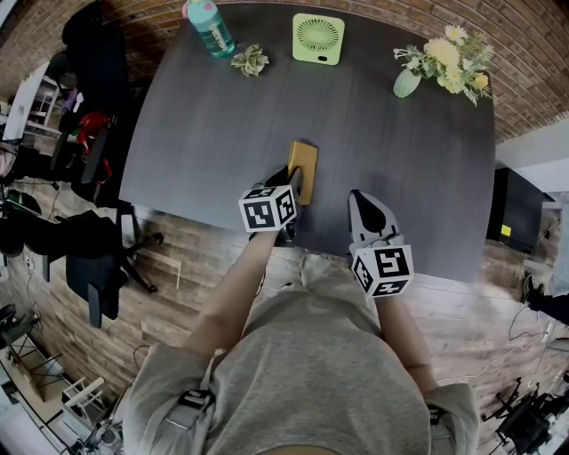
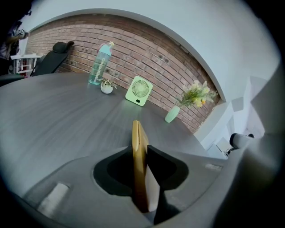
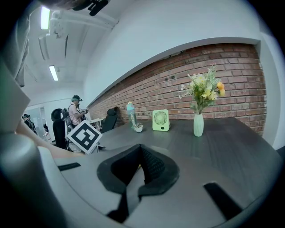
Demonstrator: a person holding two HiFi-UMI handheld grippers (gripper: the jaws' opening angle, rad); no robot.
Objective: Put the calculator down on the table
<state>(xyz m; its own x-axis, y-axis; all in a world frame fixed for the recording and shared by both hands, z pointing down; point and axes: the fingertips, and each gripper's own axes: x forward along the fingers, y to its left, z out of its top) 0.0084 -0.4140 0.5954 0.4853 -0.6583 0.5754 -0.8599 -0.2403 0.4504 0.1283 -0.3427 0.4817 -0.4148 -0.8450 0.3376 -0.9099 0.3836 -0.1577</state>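
two grippers in frame, both near the front edge of the dark table [image 1: 222,115].

left gripper [image 1: 289,184]: pinching the calculator [image 1: 302,164]. in the left gripper view the yellow body stands on its thin edge, upright, running straight down the slot between the jaws. both black pads sit against its sides with no gap visible on either side. roughly the near half is inside the jaws and the far half sticks out past the tips toward the back of the table. a pale face shows on its right side, low in the slot. head view puts it over the table just inside the front edge, left of centre. can't tell whether its lower edge is touching the surface.

right gripper [image 1: 357,197]: jaws pressed together, nothing between the pads. it sits to the right of the calculator, apart from it, tips over the table's front edge.

several items stand along the far edge, well clear of both grippers: teal bottle [image 1: 212,27], small potted plant [image 1: 251,60], green fan [image 1: 318,38], vase of flowers [image 1: 444,62].
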